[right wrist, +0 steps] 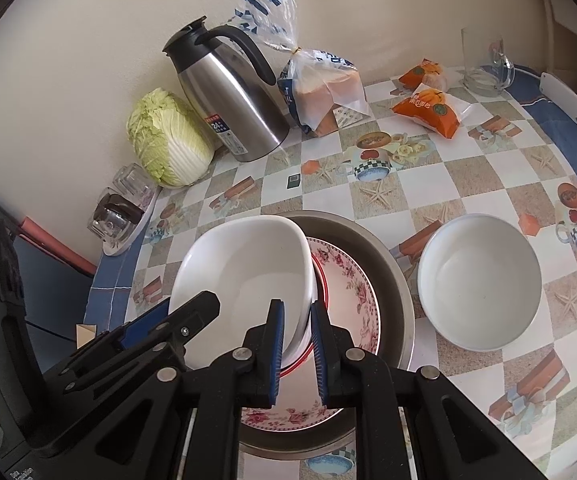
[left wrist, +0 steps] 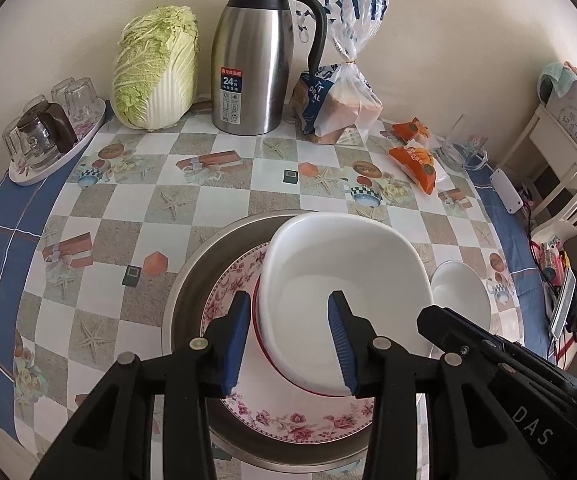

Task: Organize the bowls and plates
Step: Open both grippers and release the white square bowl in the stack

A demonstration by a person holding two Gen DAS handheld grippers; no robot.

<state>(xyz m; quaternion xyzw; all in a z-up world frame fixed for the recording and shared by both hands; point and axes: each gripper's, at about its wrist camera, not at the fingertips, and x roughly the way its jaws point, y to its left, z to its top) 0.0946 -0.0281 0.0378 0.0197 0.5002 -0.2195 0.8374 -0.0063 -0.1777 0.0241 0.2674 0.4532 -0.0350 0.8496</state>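
Right claw (right wrist: 297,350) clenched on square white bowl (right wrist: 248,268) rim; left claw (left wrist: 288,344) released, straddling opposite rim (bowl atop floral plate (left wrist: 296,420)).

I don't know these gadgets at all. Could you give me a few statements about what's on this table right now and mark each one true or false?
1. The right tool is clamped on the rim of the square white bowl. True.
2. The square white bowl sits over a floral plate in a metal pan. True.
3. The round white bowl is stacked inside the pan. False: it stands on the table beside it.
4. The steel jug lies on its side. False: it stands upright.
5. The left tool squeezes the bowl tightly. False: its pads straddle the rim, opening.
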